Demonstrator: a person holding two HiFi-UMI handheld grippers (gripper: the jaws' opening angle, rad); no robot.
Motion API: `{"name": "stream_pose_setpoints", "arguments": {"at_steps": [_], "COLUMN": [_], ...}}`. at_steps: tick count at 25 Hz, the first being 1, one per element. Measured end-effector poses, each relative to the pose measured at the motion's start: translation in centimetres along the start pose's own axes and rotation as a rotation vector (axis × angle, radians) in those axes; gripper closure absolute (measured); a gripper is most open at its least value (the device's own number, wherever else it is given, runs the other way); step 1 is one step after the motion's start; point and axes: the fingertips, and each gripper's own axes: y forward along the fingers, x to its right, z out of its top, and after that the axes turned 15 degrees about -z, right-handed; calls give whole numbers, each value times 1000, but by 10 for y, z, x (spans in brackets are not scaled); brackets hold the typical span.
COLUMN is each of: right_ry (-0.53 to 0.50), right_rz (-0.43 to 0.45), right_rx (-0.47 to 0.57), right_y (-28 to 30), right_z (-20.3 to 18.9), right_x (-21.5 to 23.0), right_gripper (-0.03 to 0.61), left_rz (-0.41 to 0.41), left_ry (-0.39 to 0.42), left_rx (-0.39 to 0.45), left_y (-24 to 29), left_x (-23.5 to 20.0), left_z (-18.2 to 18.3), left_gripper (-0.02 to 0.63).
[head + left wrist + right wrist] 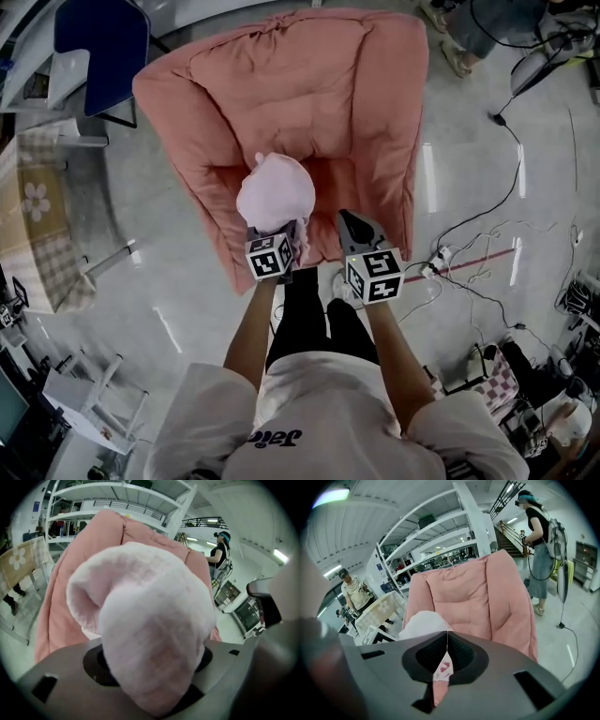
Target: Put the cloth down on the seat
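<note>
Cloth (275,192): pink fluffy bundle clamped between left gripper (278,232) jaws, bulging out past their tips | right gripper (360,230): jaws closed tip to tip, nothing between | pink armchair (309,84) seat (333,178): just ahead of both jaws; whether cloth touches it is unclear

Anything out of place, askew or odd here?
Nothing spilled or damaged. The cloth is bunched into a ball in the left gripper, above the armchair seat, not yet laid down. Loose cables trail nearby.
</note>
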Motion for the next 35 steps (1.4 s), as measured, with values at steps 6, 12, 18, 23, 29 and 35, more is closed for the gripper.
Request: {"name": "stream_pose_setpoints", "arguments": {"at_steps": [6,12,18,23,29,35], "right_ry": [-19,-26,-20,10,-3,-2], "right_rz": [-9,-38,-49,-33,-15,-19], "right_rx": [-56,-104,-140,-114,-37,73], "right_y": [22,28,34,19,-21,-74], "right_z": [-30,-58,-83,-78,-58,-34], "right_x": [0,17,27,24,18,29], "right_gripper": [566,566,566,566,566,566], "left_rz": [17,11,25,14,7,-14], "left_ry": [-107,-179,-228,-196,-183,-33], "left_rx": [-143,-239,-291,-293,-190,11], "left_y": [53,101,130,116,58,-14], "left_x": [-50,-79,-92,-73,-43,15], "left_z": [-58,-94,-100,-97,-78,-24], "left_gripper": [295,271,215,189,189,189]}}
